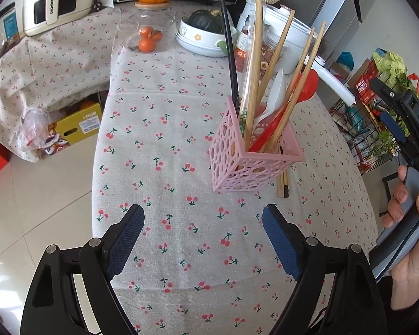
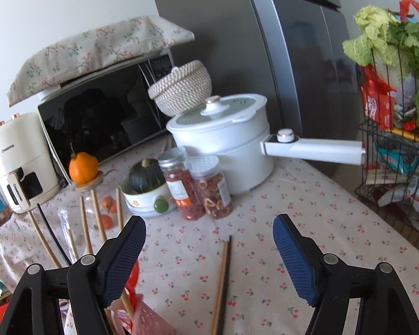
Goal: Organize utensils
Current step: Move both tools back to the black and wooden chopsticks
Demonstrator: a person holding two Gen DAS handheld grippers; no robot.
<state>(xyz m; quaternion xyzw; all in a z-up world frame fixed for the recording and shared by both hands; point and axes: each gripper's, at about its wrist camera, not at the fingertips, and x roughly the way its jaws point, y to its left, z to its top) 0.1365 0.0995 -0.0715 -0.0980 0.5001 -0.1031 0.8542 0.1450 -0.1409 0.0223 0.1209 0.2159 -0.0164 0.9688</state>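
Standing upright mid-table: pink perforated holder [image 1: 254, 164], already holding wooden chopsticks [image 1: 255, 64], black chopstick [image 1: 228, 42], white spoon [image 1: 275, 97], red spoon [image 1: 307, 86]. Judged mostly done. Left over: chopstick pair [image 2: 223, 282] flat on cherry-print tablecloth [image 1: 167, 139], touching holder's right side. Left gripper [image 1: 203, 240] wide open, empty, hovering near holder. Right gripper [image 2: 209, 256] wide open, empty, above loose pair. Legible: "CHANGHONG" on cream air fryer [image 1: 56, 0]; "DAS" on right gripper's body.

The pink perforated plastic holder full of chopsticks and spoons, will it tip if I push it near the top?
Probably. The pink perforated plastic holder looks light, and its tall wooden chopsticks and red spoon lean out one side, raising the weight. A low push would likelier slide it on the cherry-print tablecloth.
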